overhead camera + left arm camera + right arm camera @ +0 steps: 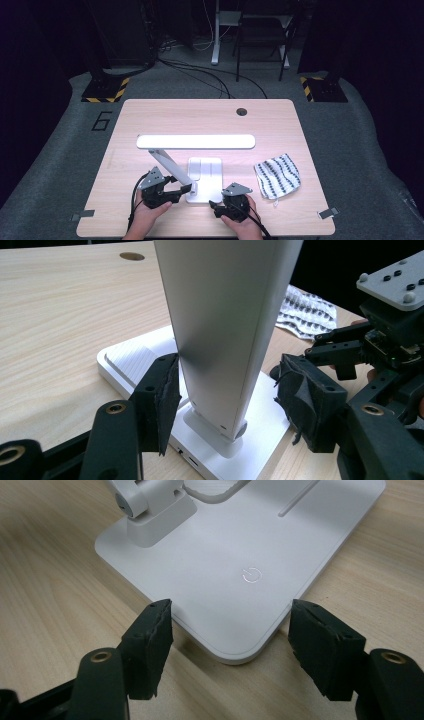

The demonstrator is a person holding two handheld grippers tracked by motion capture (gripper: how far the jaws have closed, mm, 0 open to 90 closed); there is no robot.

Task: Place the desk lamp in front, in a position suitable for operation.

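A: Right, look at your left tool point(227, 390) first. Its jaws stand on either side of the lamp arm point(225, 330), low down, just above the hinge point(220, 432). The near pad point(159, 395) seems to touch the arm's edge, but the far pad sits clear of it, so you have no squeeze on it yet; call it partly open around the arm.

B: And where is the lamp point(196, 142) on the desk point(150, 112)?

A: Around the middle, with its base point(204, 177) toward your edge. The arm rises from the base's near left corner and leans away toward the left, carrying the long light bar, which runs parallel to the far edge of the desk.

B: What about the other hand?

A: Your right tool point(230, 630) is open and holds nothing. Its jaws straddle the base's near right corner point(240, 652), a little short of it, and the power mark point(251, 574) lies straight ahead of them on the base.

B: So which hand goes for the switch?

A: The right, I'd judge. It is the nearer one and already points at the mark. The striped cloth point(277, 177) lies well apart, toward the right edge, out of your way.
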